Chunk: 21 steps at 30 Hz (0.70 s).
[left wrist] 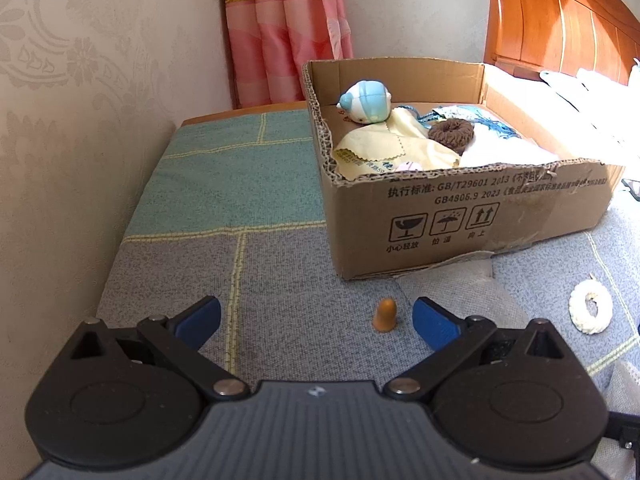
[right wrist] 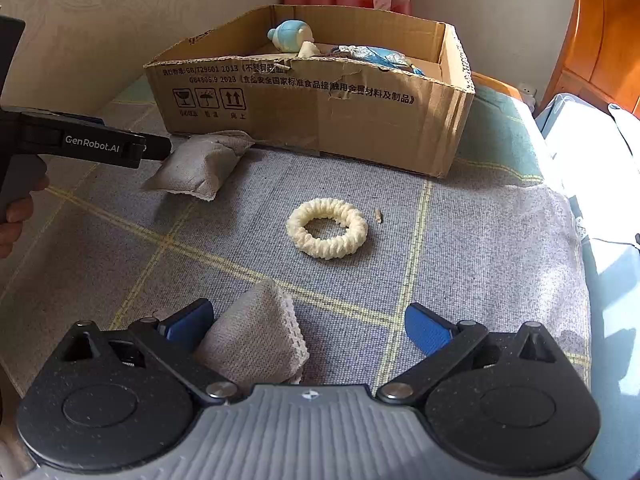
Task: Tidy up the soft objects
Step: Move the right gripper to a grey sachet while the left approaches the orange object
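Observation:
A cardboard box stands on the grey-green checked cloth and holds a blue plush toy, a yellow cloth and a brown scrunchie. A small orange finger cot stands on the cloth between my left gripper's open fingers. A cream scrunchie lies on the cloth ahead of my open right gripper. A grey folded cloth lies by the right gripper's left finger. A grey pouch lies against the box front.
The left gripper's body and the holding hand show at the left of the right wrist view. A wall runs along the left, a pink curtain hangs behind, and a wooden headboard stands at the right. A tiny scrap lies beside the cream scrunchie.

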{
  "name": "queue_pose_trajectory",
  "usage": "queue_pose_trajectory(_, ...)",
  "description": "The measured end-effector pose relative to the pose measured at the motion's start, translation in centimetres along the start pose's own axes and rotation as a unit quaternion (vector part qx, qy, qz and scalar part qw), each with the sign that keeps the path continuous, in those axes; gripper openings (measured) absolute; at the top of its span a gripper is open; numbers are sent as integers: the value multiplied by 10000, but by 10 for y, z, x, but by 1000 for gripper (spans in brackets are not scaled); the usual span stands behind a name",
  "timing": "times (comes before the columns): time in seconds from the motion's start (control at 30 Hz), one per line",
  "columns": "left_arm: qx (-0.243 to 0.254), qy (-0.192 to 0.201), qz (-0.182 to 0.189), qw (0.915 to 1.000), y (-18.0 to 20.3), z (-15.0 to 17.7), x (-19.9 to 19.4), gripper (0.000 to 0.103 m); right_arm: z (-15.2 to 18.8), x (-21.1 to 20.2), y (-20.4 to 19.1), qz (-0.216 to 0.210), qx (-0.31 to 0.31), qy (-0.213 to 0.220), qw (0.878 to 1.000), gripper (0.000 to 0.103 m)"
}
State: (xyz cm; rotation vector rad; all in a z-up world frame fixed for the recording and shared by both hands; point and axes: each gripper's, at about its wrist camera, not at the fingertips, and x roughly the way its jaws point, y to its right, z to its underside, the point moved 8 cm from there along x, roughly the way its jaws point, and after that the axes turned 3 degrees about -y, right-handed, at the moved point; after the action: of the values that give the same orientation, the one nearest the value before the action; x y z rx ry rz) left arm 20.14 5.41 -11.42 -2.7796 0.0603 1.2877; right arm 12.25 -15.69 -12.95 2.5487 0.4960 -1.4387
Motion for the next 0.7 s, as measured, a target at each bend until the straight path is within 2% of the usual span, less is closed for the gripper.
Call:
queue_pose_trajectory(0.4,-288,59,-251,9993,-27,4,-3,102,0,2,-3,67,-68,45,9999,103)
queue_pose_trajectory(0.6,-202,186,15,9996,-17,9,-13,101,0,2,-3,76,-75,72,9999,103)
queue_pose_trajectory(0.7,-319,221,-28,9992,-14,12,-10,94,0,2,-4,79,-83,79,9999,103)
